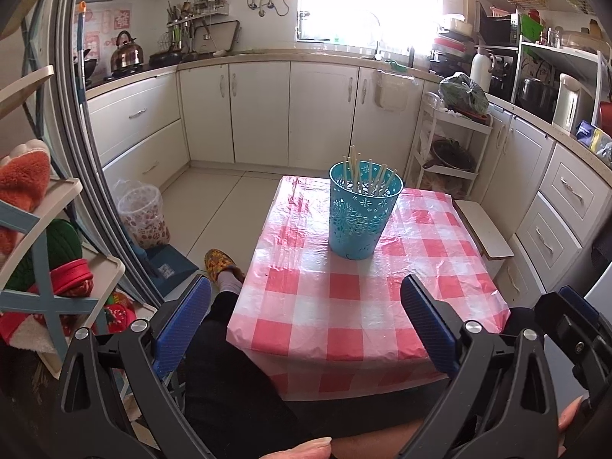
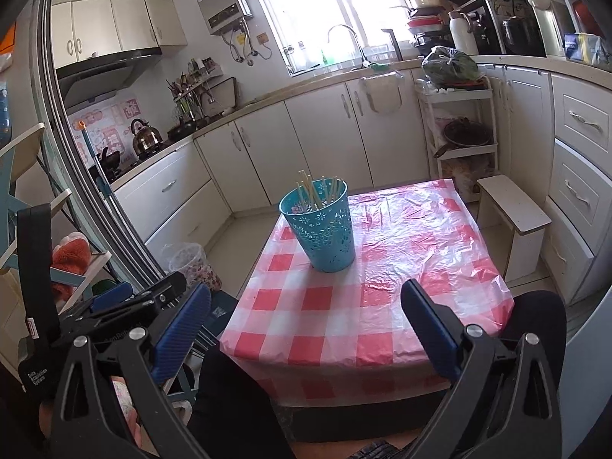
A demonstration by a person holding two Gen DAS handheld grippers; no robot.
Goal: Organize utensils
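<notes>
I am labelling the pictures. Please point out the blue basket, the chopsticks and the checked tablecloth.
blue basket [image 1: 357, 222], left wrist view, front wall.
chopsticks [image 2: 310, 191], right wrist view, upper ends above the rim.
checked tablecloth [image 2: 317, 298], right wrist view, bare red square.

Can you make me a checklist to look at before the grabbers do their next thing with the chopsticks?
1. Chopsticks all in the blue cup: ok, none lie on the cloth.
2. Cup standing upright: ok.
3. Checked tablecloth free of other utensils: ok in both views.
4. Left gripper open and empty: ok.
5. Right gripper open and empty: ok.
6. How many chopsticks are in the cup: cannot tell, they overlap.
</notes>
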